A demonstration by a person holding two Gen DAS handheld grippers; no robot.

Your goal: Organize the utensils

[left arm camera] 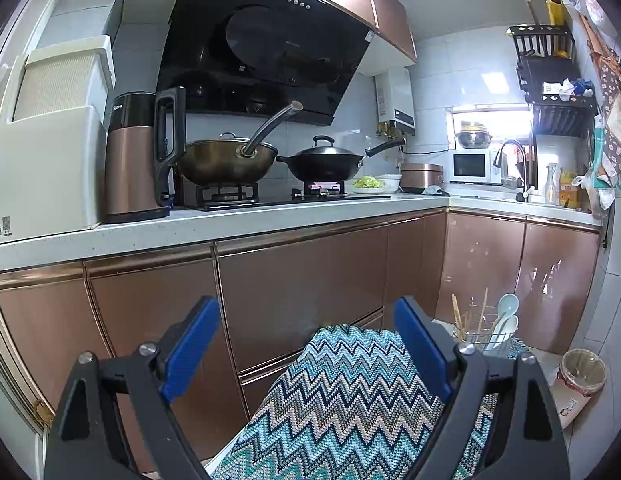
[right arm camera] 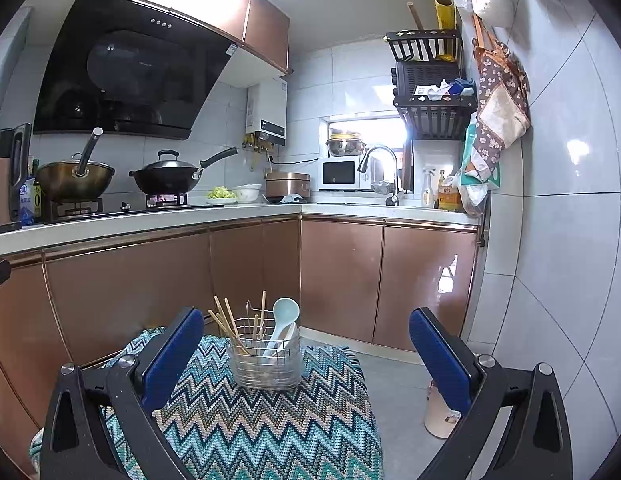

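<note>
A wire utensil holder [right arm camera: 266,360] stands on a zigzag-patterned cloth [right arm camera: 270,420]. Several wooden chopsticks [right arm camera: 226,326] and pale spoons [right arm camera: 282,320] stand in it. My right gripper [right arm camera: 306,354] is open and empty, raised above the cloth, with the holder between and beyond its fingers. My left gripper [left arm camera: 306,344] is open and empty over the cloth's left part [left arm camera: 342,400]. In the left wrist view the holder [left arm camera: 484,334] with spoons [left arm camera: 504,316] is to the right, beyond the right finger.
Copper cabinet doors [left arm camera: 302,280] stand close behind the cloth. A counter [right arm camera: 150,220] above carries two woks [right arm camera: 166,176] on a stove. A lined bin [left arm camera: 578,380] stands on the floor at the right; it also shows in the right wrist view [right arm camera: 440,416]. A tiled wall [right arm camera: 570,240] is on the right.
</note>
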